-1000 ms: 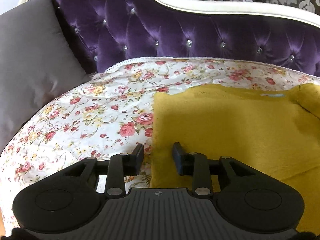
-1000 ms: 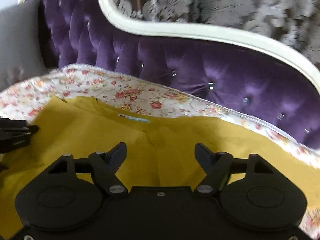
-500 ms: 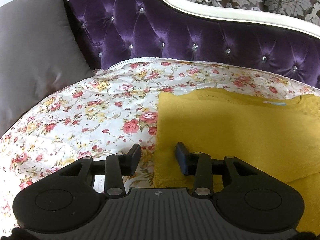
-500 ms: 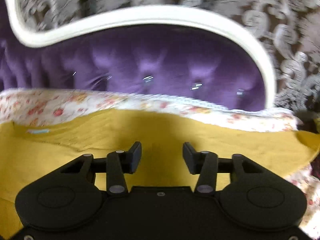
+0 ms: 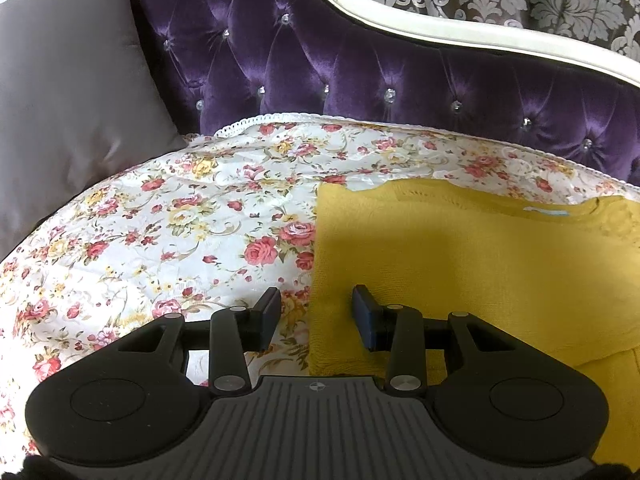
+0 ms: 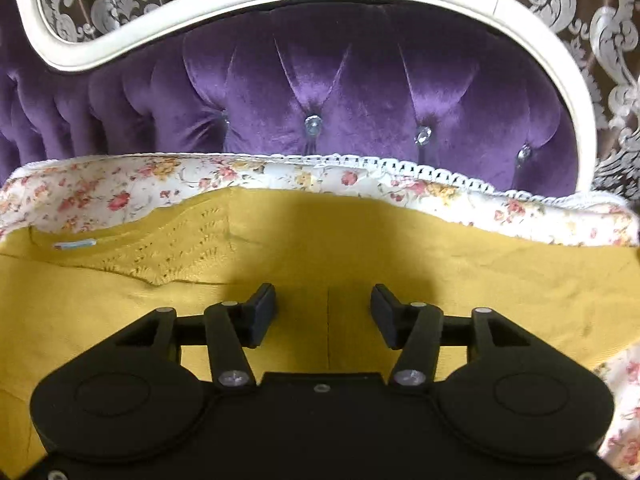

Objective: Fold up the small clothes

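A mustard-yellow knitted top (image 5: 460,264) lies flat on the flowered quilt, its blue neck label (image 5: 548,212) toward the sofa back. My left gripper (image 5: 316,300) hovers open over the top's left edge, which runs between the fingers without the pads touching it. In the right wrist view the same top (image 6: 480,280) fills the middle, with the label (image 6: 74,245) at far left beside a lacy knit patch. My right gripper (image 6: 323,294) is over the plain knit near a seam line. Its jaws are opening and nothing is pinched.
The flowered quilt (image 5: 180,232) with a white lace hem covers the seat. Behind it rises the purple tufted sofa back (image 5: 360,72) with a cream frame (image 6: 560,80). A grey cushion (image 5: 68,92) leans at the left. Patterned wallpaper (image 6: 600,20) is behind.
The right gripper swept rightward across the top, so the label slid to the view's far left, and its jaws stand narrower than a second ago. The left gripper's jaws spread slightly and it stayed put.
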The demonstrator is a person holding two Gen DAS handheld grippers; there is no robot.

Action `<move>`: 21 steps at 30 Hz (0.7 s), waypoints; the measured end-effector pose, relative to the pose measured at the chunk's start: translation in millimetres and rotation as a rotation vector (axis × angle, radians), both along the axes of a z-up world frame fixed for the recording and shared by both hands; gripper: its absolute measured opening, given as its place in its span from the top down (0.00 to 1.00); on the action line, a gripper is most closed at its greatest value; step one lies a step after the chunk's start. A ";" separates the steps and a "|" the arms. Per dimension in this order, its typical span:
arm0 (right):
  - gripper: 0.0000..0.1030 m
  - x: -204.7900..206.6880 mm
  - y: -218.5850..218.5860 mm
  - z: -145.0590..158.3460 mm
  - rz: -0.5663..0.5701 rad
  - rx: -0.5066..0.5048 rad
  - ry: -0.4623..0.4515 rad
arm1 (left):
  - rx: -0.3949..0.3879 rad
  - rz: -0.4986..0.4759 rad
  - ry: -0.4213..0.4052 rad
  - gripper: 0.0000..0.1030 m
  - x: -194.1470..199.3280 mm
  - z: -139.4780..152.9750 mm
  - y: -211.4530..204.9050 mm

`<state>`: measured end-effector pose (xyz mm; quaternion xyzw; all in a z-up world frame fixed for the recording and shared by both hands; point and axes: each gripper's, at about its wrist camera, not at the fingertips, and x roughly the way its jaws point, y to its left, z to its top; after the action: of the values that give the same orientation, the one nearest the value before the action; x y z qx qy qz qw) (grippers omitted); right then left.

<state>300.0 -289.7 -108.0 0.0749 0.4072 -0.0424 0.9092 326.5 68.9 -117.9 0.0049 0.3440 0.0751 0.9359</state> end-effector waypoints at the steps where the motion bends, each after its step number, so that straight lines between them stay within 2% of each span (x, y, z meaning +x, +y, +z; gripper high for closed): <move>1: 0.42 -0.7 -0.9 -0.8 0.012 0.017 -0.005 | 0.003 0.000 0.000 0.62 -0.1 0.2 -0.7; 3: 0.60 -0.6 1.1 -0.9 0.038 0.026 -0.013 | 0.002 0.000 0.000 0.62 -0.1 0.4 -0.7; 4: 0.86 -0.5 1.8 0.0 0.063 0.036 -0.023 | -0.002 0.000 0.000 0.62 -0.2 0.3 -0.1; 7: 0.87 -0.6 4.4 8.7 0.093 0.090 -0.047 | -0.013 0.002 -0.002 0.62 -0.2 0.5 1.3; 13: 0.87 1.1 12.1 42.3 0.177 0.032 -0.204 | -0.007 0.005 -0.006 0.61 -0.5 0.1 0.4; 15: 0.87 7.3 9.5 46.0 0.182 0.008 -0.230 | -0.009 0.009 -0.008 0.60 -1.1 0.2 0.4; 18: 0.85 22.2 -0.4 29.0 0.140 -0.017 -0.147 | -0.011 0.015 -0.009 0.59 -1.7 0.3 0.6; 20: 0.78 30.6 -4.2 11.8 0.106 -0.052 -0.049 | -0.013 0.017 -0.008 0.58 -1.4 0.3 1.3; 21: 0.77 30.0 -5.1 6.9 0.083 -0.077 -0.036 | -0.015 0.018 -0.008 0.58 -1.2 0.4 1.6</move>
<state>330.0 -294.8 -101.1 0.0237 0.3918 -0.0192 0.9195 325.3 70.5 -117.5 -0.0058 0.3409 0.0808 0.9366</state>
